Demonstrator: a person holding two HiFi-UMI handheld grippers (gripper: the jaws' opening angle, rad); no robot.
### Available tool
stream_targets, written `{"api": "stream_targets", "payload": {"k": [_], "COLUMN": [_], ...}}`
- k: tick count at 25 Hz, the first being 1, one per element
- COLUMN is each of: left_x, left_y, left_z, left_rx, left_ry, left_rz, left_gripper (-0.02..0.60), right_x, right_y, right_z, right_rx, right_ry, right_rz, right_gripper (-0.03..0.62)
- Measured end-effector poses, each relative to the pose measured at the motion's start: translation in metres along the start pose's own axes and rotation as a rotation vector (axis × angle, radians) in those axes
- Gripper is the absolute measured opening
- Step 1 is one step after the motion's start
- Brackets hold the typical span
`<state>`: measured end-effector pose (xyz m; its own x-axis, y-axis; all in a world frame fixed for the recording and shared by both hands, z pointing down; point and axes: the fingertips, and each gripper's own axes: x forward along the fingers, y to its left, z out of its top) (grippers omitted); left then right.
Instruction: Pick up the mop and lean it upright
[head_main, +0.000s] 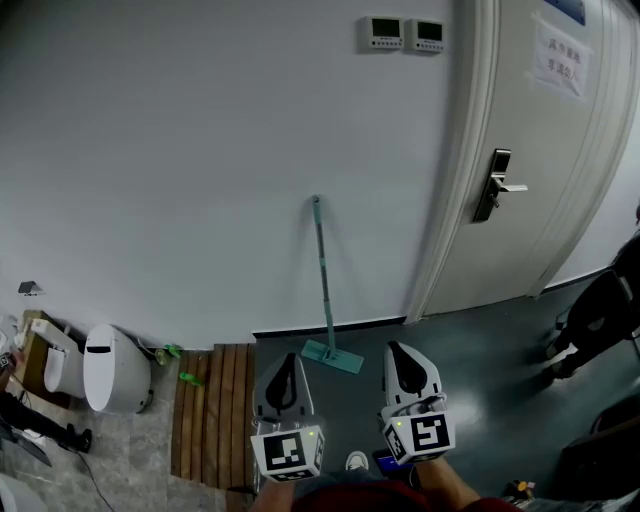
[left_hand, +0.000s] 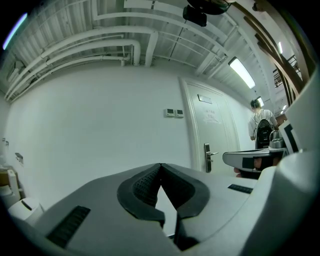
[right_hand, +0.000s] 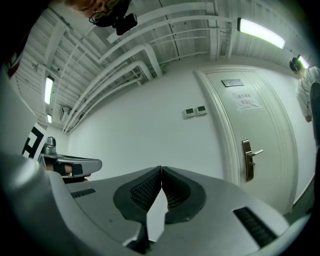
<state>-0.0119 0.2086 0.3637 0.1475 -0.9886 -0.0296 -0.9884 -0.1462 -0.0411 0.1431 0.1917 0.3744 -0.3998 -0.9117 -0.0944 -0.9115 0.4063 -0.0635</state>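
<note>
Mop (head_main: 325, 290) stood near-vertical against the wall (head_main: 200, 150), head on the floor (head_main: 470, 380), just ahead of and between both grippers. Left gripper (head_main: 284, 360) and right gripper (head_main: 399, 350) were fully closed, empty, pointed level; neither was clearly nearer.

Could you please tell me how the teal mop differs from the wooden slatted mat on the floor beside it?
The mop stands upright, handle leaning on the white wall; the wooden slatted mat lies flat. The mop is teal, the mat brown. The mop is a thin pole on a small head; the mat is a broad panel. Both sit at the foot of that wall.
</note>
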Motion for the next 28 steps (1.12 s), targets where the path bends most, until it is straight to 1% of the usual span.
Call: {"api": "stream_targets", "payload": {"k": [6,11,17,20,24,28], "left_x": [0.028,0.059,0.104,0.128,0.164,0.194], "left_y": [-0.001,0.011,0.029,0.040,0.062,0.088], "left_z": [-0.004,-0.009,-0.013,-0.017,-0.013,-0.017], "left_rx": [-0.019,-0.026,-0.040,-0.036,-0.041,-0.053], "left_ry": [0.003,0.008,0.003,0.020,0.002,0.005], "left_rz": [0.007,0.010,-0.007,-0.022,-0.030,-0.045], "left_gripper": [0.014,0.014,0.014,0.014,0.014,0.014], "right_x": [0.024,0.057,0.103,0.129,0.169,0.208], "right_y": [-0.022,-0.026,-0.029,-0.031,-0.032,-0.025], "right_z": [0.000,-0.007,-0.015,-0.018,-0.023,-0.023], "right_rx": [-0.008,-0.012,-0.013,-0.011,-0.008,-0.014], "right_ry": [0.008,0.013,0.020,0.026,0.033,0.034], "right_rz": [-0.005,0.001,-0.003,-0.013,-0.030,-0.046], "right_gripper": [0.018,0.018,0.017,0.018,0.018,0.018]}}
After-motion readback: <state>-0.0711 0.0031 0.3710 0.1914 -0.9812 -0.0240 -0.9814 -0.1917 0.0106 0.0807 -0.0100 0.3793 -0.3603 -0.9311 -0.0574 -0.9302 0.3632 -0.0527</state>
